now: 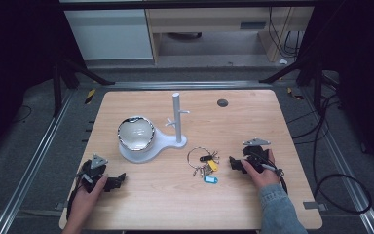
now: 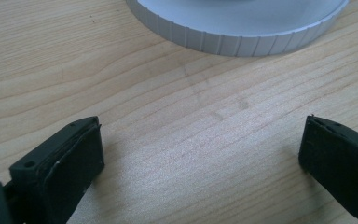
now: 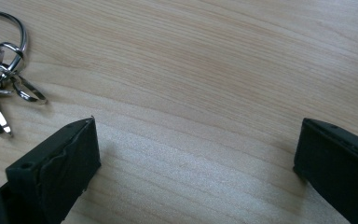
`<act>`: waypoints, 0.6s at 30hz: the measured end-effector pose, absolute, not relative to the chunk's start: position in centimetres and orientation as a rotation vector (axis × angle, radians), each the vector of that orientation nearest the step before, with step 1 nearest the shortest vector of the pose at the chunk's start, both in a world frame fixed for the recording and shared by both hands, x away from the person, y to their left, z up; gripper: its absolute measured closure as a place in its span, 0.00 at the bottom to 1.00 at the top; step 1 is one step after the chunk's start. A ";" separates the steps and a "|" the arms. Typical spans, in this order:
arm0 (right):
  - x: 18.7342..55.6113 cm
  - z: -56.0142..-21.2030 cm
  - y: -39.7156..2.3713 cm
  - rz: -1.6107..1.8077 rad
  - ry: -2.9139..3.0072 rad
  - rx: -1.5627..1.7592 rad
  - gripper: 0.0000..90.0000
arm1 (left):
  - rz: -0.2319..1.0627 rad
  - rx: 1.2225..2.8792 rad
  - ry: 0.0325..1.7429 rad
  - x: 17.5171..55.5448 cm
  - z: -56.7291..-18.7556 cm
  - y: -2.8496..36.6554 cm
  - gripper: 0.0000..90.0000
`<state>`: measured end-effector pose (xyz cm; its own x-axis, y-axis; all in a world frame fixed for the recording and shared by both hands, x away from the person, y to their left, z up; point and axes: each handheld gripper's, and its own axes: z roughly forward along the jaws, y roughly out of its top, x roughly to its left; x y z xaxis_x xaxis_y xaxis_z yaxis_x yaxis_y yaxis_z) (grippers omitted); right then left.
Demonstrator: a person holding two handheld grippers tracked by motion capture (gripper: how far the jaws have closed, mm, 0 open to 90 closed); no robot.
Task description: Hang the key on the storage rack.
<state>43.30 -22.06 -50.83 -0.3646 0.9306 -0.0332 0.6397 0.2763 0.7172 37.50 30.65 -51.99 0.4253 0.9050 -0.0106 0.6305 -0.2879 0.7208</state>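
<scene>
A bunch of keys on a large metal ring point(image 1: 203, 162) with yellow, black and blue tags lies in the middle of the wooden table point(image 1: 253, 122). Its rings point(image 3: 7, 70) also appear at the left edge of the right gripper view. My right gripper point(image 1: 234, 163) rests on the table just right of the keys, open, with bare wood between its jaws point(image 3: 196, 163). My left gripper point(image 1: 119, 181) lies near the front left, open and empty point(image 2: 200, 163). A white stand point(image 1: 177, 119) with a post and pegs rises from a white base point(image 2: 242, 28), which carries a shiny bowl point(image 1: 136, 133).
A small dark round disc point(image 1: 222, 102) sits near the table's far edge. Cables trail off the right side over the grey floor. Metal rails and black frame legs flank the table, with cabinets behind.
</scene>
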 end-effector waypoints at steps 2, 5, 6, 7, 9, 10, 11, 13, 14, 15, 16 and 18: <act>43.3 -50.8 -22.2 0.867 2.114 1.399 0.00 | 0.537 2.025 1.292 37.5 -52.0 30.7 0.00; 43.3 -50.8 -22.3 0.872 2.127 1.389 0.00 | 0.537 2.025 1.292 37.5 -52.0 30.7 0.00; 43.2 -50.8 -22.3 0.873 2.128 1.387 0.00 | 0.537 2.025 1.292 37.5 -52.0 30.7 0.00; 43.2 -50.8 -22.3 0.874 2.129 1.389 0.00 | 0.538 2.026 1.292 37.5 -52.0 30.7 0.00; 43.2 -50.8 -22.3 0.874 2.132 1.385 0.00 | 0.537 2.025 1.293 37.5 -52.0 30.6 0.00; 43.2 -50.8 -22.4 0.874 2.135 1.381 0.00 | 0.538 2.024 1.295 37.5 -52.0 30.6 0.00; 43.2 -50.8 -22.4 0.876 2.139 1.376 0.00 | 0.539 2.024 1.298 37.5 -52.0 30.6 0.00; 43.2 -50.8 -22.5 0.879 2.144 1.371 0.00 | 0.541 2.022 1.303 37.5 -52.0 30.6 0.00; 43.2 -50.8 -22.5 0.880 2.147 1.369 0.00 | 0.543 2.021 1.307 37.5 -52.0 30.5 0.00; 43.2 -50.8 -22.6 0.883 2.155 1.363 0.01 | 0.544 2.020 1.308 37.5 -52.0 30.5 0.00; 43.2 -50.7 -22.7 0.881 2.161 1.353 0.02 | 0.544 2.020 1.309 37.5 -52.0 30.5 0.00; 43.1 -50.5 -22.8 0.876 2.172 1.352 0.09 | 0.544 2.020 1.308 37.5 -52.0 30.5 0.00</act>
